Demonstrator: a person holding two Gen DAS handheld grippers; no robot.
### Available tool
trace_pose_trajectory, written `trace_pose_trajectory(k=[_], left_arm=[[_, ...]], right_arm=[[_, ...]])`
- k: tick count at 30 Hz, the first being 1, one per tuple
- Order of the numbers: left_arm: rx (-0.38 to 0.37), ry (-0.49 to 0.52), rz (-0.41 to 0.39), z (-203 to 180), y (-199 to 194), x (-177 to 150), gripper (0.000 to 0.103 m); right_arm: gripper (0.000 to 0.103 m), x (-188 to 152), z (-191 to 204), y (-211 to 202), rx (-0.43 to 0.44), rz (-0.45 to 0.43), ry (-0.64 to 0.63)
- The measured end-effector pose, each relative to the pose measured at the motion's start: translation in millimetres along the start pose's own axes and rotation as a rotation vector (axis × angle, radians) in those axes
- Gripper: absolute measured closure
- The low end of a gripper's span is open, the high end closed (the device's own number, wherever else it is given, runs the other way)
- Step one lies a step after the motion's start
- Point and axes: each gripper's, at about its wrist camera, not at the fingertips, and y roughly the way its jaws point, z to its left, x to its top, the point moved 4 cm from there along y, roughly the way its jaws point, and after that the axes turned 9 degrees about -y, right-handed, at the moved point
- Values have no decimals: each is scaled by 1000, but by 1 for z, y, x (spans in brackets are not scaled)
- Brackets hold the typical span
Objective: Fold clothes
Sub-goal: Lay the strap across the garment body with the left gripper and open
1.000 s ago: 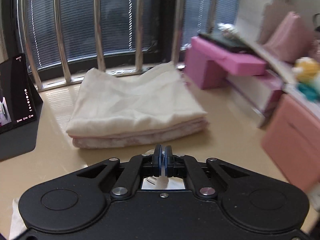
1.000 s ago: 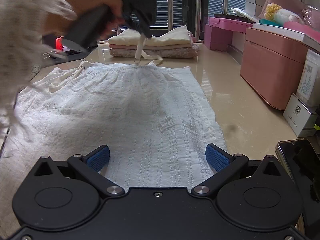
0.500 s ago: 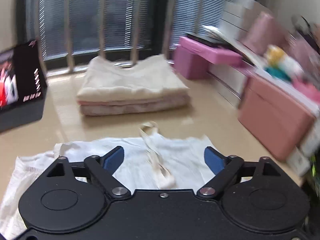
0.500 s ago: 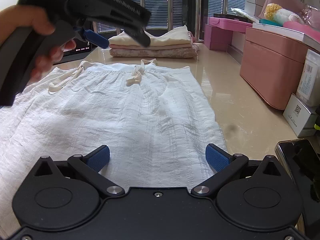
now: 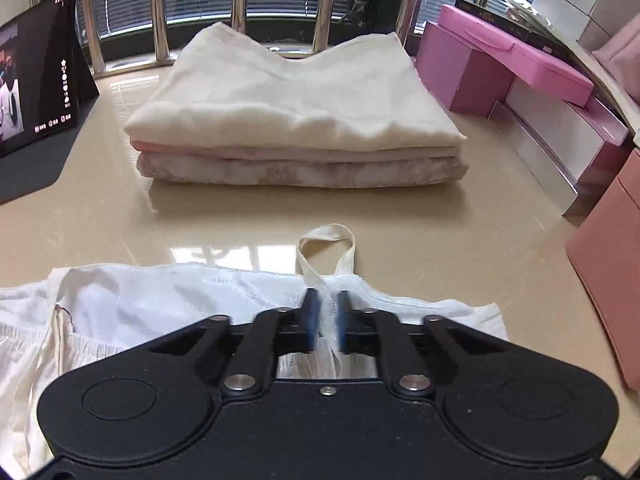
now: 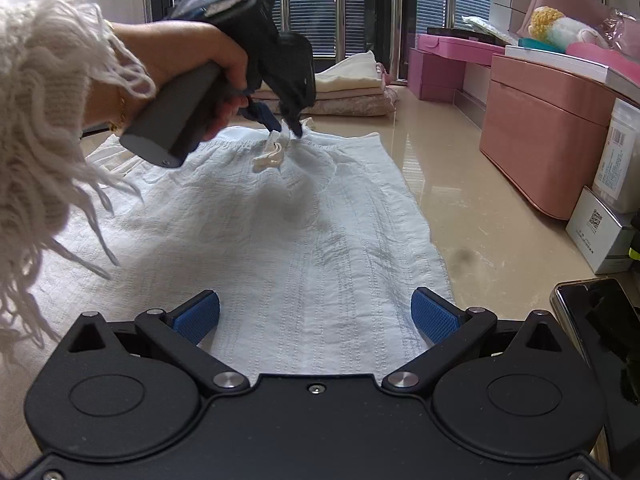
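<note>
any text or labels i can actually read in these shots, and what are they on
None can be read with confidence.
White box at the right: a QR code and small print, too small to read.
White container behind it: a barcode and lines of print, too small to read.
Tablet at the left: small white icons and captions, too small to read.
Dark box on the pink box: a faint line of lettering, blurred.

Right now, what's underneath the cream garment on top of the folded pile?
Under the cream garment lie a pale pink folded layer and a mottled pinkish one on the table. Only their front edges show.
</note>
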Motion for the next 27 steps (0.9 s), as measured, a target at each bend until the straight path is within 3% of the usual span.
trace_pose_trajectory(k=[2, 6, 10, 13, 14, 15, 16, 17, 18, 27], left_arm=[[-17, 5, -49, 2, -8, -1, 100], [-130, 25, -104, 6, -36, -6, 100], [-212, 49, -95, 8, -62, -24, 100], [-218, 71, -44, 8, -67, -38, 97], [-211, 82, -18, 8, -65, -43, 90], [-201, 89, -1, 9, -64, -47, 71], [-190, 89, 5, 11, -64, -51, 59], [-181, 88, 3, 14, -64, -55, 36], [-176, 84, -13, 16, -67, -59, 23], [-185, 102, -141, 57, -135, -87, 10]], right_arm=[[0, 0, 0, 0, 0, 0, 0], [0, 0, 0, 0, 0, 0, 0], [0, 0, 0, 0, 0, 0, 0], [0, 0, 0, 0, 0, 0, 0], [0, 0, -1, 0, 0, 0, 0], [0, 0, -1, 0, 0, 0, 0], [0, 0, -1, 0, 0, 0, 0], [0, 0, -1, 0, 0, 0, 0], [0, 0, -1, 0, 0, 0, 0], [0, 0, 0, 0, 0, 0, 0]])
